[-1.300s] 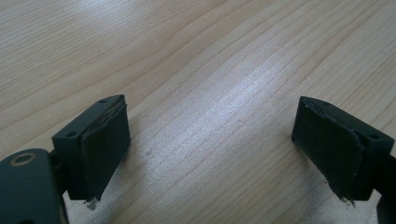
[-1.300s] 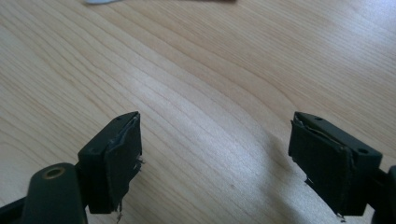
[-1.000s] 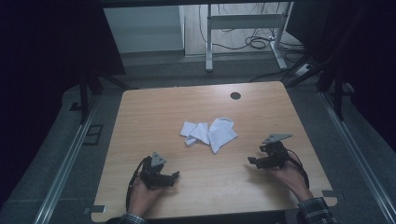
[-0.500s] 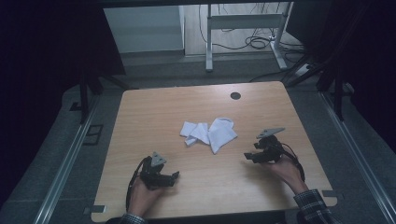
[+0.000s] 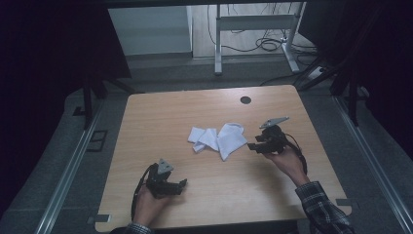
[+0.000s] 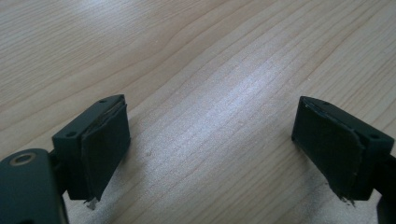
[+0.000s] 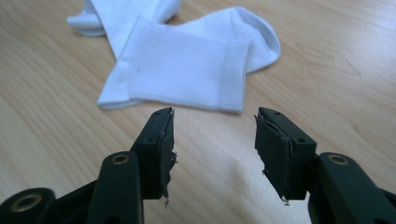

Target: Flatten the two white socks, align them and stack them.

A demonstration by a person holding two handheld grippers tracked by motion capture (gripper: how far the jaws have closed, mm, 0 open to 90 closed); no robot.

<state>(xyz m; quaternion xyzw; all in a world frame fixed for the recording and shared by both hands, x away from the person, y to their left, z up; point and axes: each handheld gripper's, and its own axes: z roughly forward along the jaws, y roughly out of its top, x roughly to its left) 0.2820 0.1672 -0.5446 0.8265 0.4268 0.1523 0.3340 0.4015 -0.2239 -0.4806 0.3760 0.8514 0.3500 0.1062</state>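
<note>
Socks [image 5: 218, 138] lie in a loose white heap at the centre of the high view, on the wooden table [image 5: 160, 117]; two can be made out, one across the other, probably dropped there to be sorted or paired. The right gripper [image 5: 255, 146], just right of the heap, aims at the nearest ribbed cuff [image 7: 187, 74]. Its jaws have just been closing, yet they stand apart with bare wood between them, likely narrowing to suit thin cloth. The left gripper [image 5: 183, 184], at lower left of that view, rests wide open over bare wood, seemingly waiting its turn. Two grippers, one table.
</note>
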